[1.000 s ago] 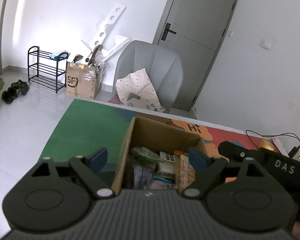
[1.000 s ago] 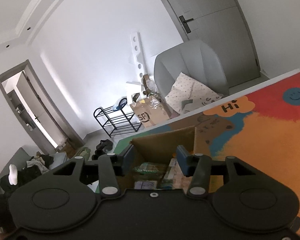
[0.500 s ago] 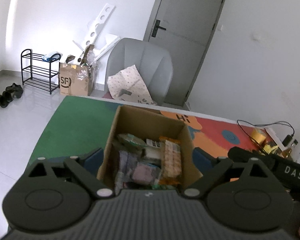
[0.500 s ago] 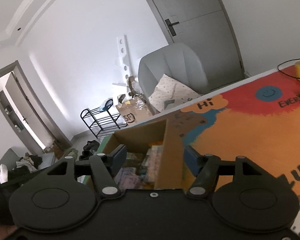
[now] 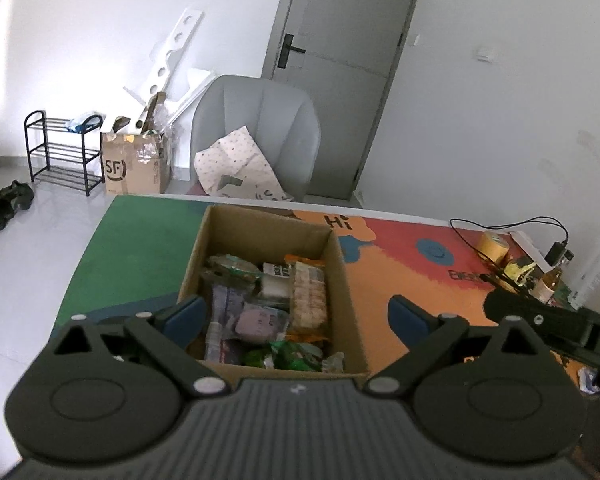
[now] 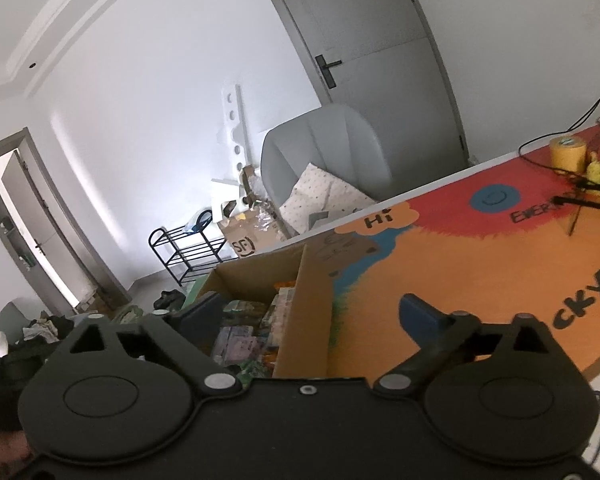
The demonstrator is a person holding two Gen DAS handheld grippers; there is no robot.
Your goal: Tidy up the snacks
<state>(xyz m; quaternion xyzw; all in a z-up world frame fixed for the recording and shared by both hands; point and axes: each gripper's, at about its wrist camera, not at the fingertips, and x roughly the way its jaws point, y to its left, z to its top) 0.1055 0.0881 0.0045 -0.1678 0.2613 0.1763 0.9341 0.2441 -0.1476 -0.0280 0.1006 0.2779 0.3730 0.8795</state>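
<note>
An open cardboard box point(image 5: 342, 280) sits on the colourful table mat point(image 5: 400, 280), filled with several snack packets point(image 5: 260, 322). My left gripper point(image 5: 296, 320) is open and empty, hovering above the box's near side, its fingers spread about as wide as the box. My right gripper point(image 6: 308, 316) is open and empty, over the right wall of the box point(image 6: 306, 304), one finger point(image 6: 204, 314) above the snacks and the other over the mat point(image 6: 480, 264). The right gripper's body also shows in the left wrist view point(image 5: 556, 324).
A yellow tape roll point(image 5: 492, 246), cables, small bottles and a power strip point(image 5: 532, 246) crowd the table's far right corner. A grey chair point(image 5: 256, 136) with a spotted cushion stands behind the table. An SF carton point(image 5: 134, 168) and shoe rack point(image 5: 62, 156) stand on the floor.
Both grippers have pulled back and risen from inside the box and opened wider. The right gripper has shifted right, now straddling the box's right wall.
</note>
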